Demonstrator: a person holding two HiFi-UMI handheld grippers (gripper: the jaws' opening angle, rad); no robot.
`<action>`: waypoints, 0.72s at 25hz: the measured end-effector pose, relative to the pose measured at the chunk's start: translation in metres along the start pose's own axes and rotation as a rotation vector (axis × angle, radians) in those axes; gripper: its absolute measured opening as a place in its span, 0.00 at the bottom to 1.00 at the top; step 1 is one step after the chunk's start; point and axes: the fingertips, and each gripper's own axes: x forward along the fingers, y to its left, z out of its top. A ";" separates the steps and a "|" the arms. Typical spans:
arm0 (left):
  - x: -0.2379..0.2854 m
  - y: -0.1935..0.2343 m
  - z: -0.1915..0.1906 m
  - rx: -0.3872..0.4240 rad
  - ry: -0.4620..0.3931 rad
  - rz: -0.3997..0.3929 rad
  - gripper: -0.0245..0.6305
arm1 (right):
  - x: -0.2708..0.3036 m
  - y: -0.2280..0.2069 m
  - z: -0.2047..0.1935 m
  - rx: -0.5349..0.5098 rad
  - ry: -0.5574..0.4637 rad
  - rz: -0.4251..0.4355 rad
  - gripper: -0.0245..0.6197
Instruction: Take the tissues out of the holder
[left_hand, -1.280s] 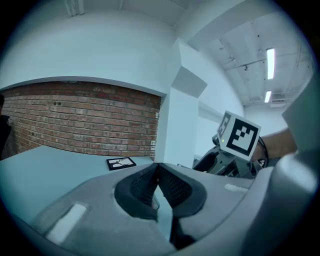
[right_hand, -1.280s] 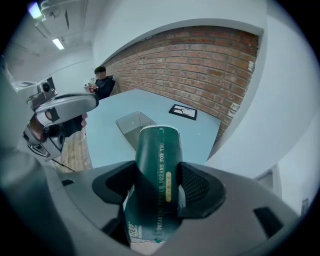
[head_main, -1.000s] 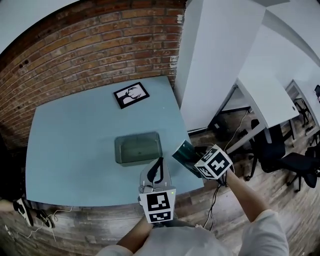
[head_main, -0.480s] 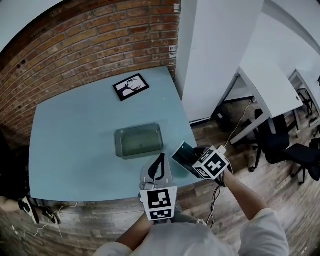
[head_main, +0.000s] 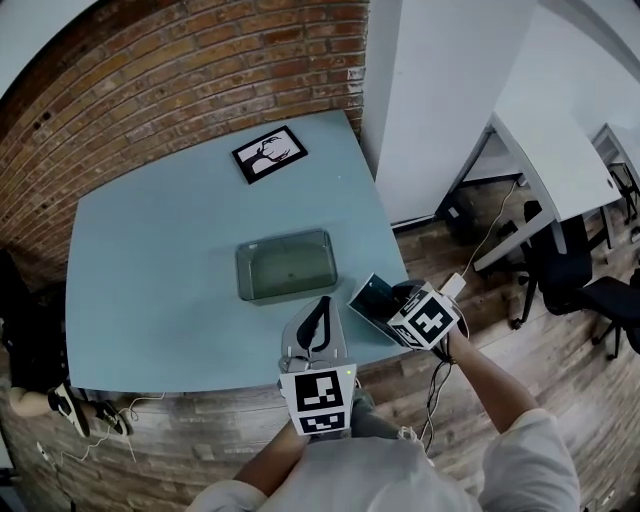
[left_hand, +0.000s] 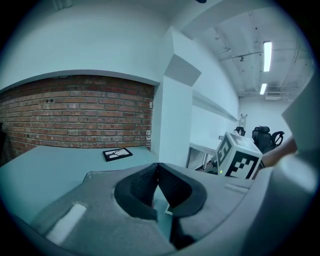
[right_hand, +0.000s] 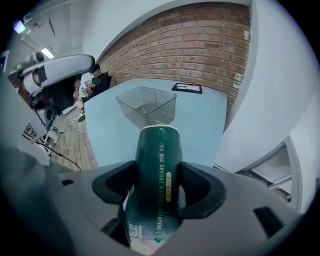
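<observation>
Low and right of centre in the head view, the right hand-held gripper (head_main: 383, 305) was clamped on a dark green tissue pack (head_main: 370, 298) by the counter's (head_main: 160, 260) edge, apart from the clear holder (head_main: 246, 272), which looked empty. Just left of it, the left hand-held gripper (left_hand: 159, 168) had its jaws pressed together on nothing.

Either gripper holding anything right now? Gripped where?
The right gripper clamps the green tissue pack across its two long sides, roughly mid-length. The left gripper holds nothing; its jaws are together.
</observation>
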 end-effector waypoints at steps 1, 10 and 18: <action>0.001 0.001 -0.001 0.000 0.002 0.001 0.05 | 0.002 0.000 0.000 0.000 0.003 -0.002 0.49; 0.006 0.012 -0.008 -0.012 0.023 0.012 0.05 | 0.015 0.003 0.004 -0.028 0.010 -0.019 0.49; 0.011 0.017 -0.011 -0.024 0.028 0.016 0.05 | 0.017 0.005 0.004 -0.022 -0.013 -0.024 0.49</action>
